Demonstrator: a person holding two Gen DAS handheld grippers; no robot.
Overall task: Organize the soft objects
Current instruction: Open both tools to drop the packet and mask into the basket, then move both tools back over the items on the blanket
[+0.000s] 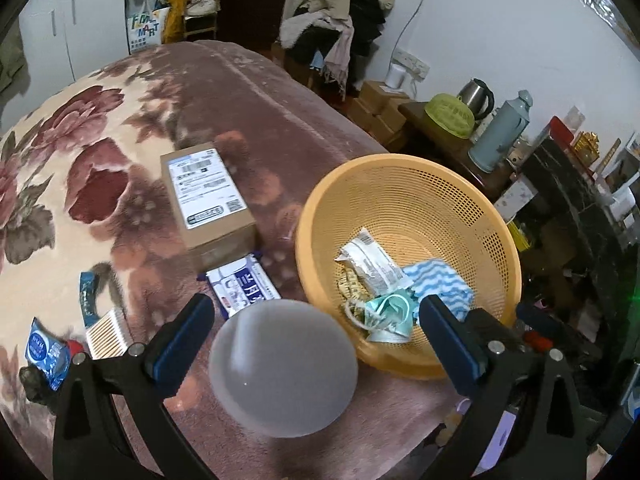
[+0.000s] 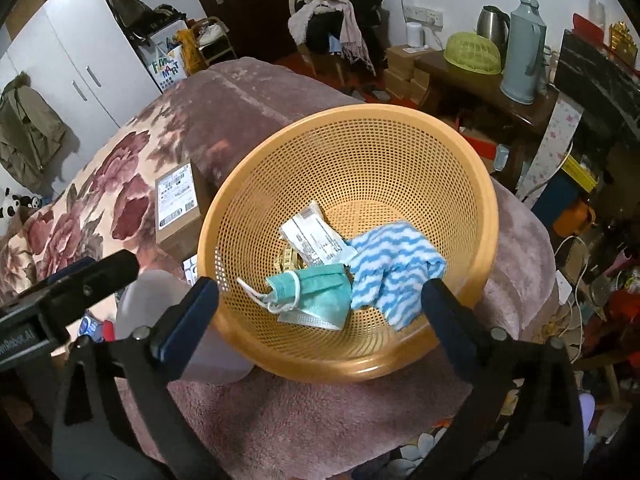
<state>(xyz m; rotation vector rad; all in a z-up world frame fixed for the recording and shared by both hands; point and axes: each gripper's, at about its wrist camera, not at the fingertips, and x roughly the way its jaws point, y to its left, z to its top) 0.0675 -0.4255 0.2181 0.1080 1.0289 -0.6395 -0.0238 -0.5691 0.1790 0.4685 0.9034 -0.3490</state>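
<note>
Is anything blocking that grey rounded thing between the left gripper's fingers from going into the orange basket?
Nothing visible does. The translucent grey rounded object sits right beside the orange mesh basket; only the basket's near rim lies between.

"MART" in coloured letters on white bag (image 1: pixel 143 28) by wardrobe, "nRobot.AI" partly legible on left gripper (image 2: pixel 86 280) body, shipping label on cardboard box (image 1: pixel 206 192) unreadable

Bed (image 1: pixel 256 92) with floral blanket, cardboard box (image 1: pixel 206 198), orange basket (image 1: pixel 404 168), tissue pack (image 1: pixel 244 286), translucent dome (image 1: pixel 282 366)
</note>
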